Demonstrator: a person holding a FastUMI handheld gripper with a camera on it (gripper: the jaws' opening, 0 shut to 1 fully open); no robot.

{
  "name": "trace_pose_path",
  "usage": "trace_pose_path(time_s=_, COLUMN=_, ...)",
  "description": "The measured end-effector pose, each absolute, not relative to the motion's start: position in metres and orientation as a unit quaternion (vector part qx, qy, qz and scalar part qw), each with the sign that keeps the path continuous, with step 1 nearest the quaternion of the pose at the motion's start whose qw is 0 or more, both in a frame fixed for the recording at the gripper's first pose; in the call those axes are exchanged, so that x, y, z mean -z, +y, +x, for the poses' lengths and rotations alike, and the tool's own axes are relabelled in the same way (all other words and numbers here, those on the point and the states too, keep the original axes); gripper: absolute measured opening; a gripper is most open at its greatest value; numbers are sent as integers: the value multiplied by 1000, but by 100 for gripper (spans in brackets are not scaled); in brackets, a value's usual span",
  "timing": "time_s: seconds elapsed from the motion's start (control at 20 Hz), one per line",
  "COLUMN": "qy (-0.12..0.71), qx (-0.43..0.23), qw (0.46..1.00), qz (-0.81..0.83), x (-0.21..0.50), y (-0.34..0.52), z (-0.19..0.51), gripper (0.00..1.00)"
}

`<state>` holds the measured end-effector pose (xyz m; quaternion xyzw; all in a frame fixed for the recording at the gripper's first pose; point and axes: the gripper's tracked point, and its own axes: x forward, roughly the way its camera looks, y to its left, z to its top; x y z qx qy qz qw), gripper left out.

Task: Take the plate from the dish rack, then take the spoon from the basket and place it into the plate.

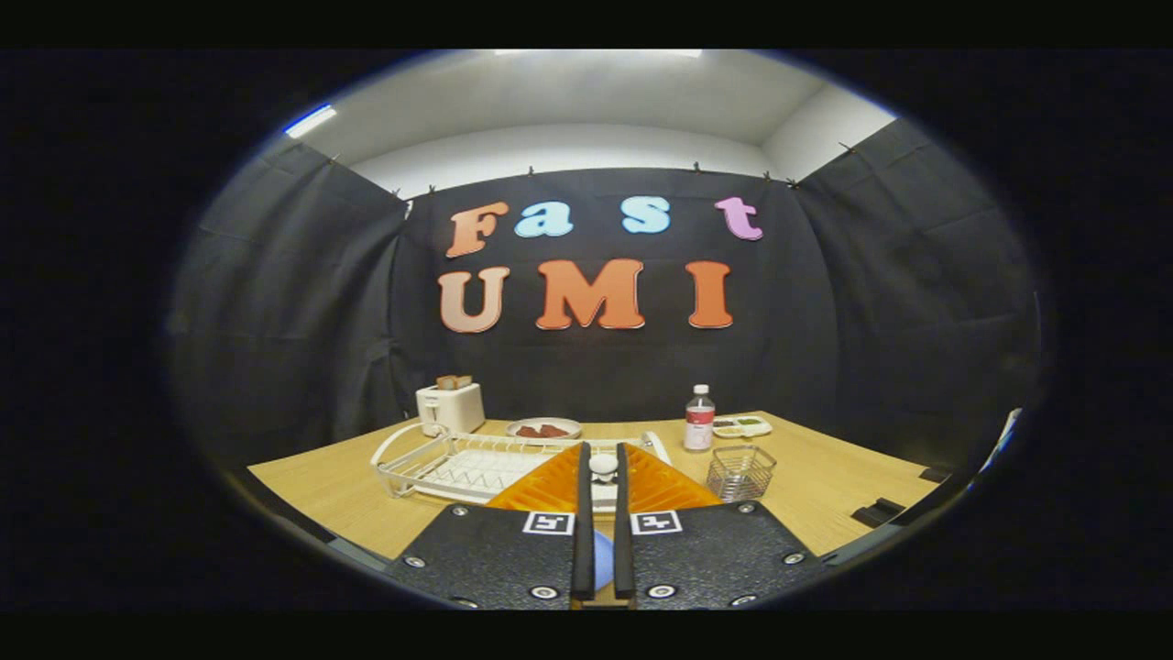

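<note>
A pale wooden bench (348,495) stands in a booth hung with black cloth, white ceiling above. The fingers (601,477) sit nearly pressed together, pinching a spoon (602,466) whose white end pokes up between them. Just beyond lies the white dish rack (458,463); the wire basket (740,472) stands to its right. Farther back: a toaster (450,406), a plate (543,428), a bottle (699,419).
</note>
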<state>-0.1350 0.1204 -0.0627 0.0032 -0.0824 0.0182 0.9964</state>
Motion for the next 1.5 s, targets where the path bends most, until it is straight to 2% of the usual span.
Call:
trace_pose_path(time_s=0.3, qy=-54, qx=-78, qw=996, qz=-4, x=96, y=168, z=-139, gripper=8)
trace_pose_path(time_s=1.0, qy=0, qx=-116, qw=993, qz=-26, x=151, y=191, z=-115, gripper=8)
trace_pose_path(time_s=1.35, qy=23, qx=-128, qw=991, qz=-30, x=159, y=191, z=-110, gripper=15)
trace_pose_path(time_s=1.5, qy=28, qx=-128, qw=991, qz=-24, x=156, y=188, z=-104, gripper=23)
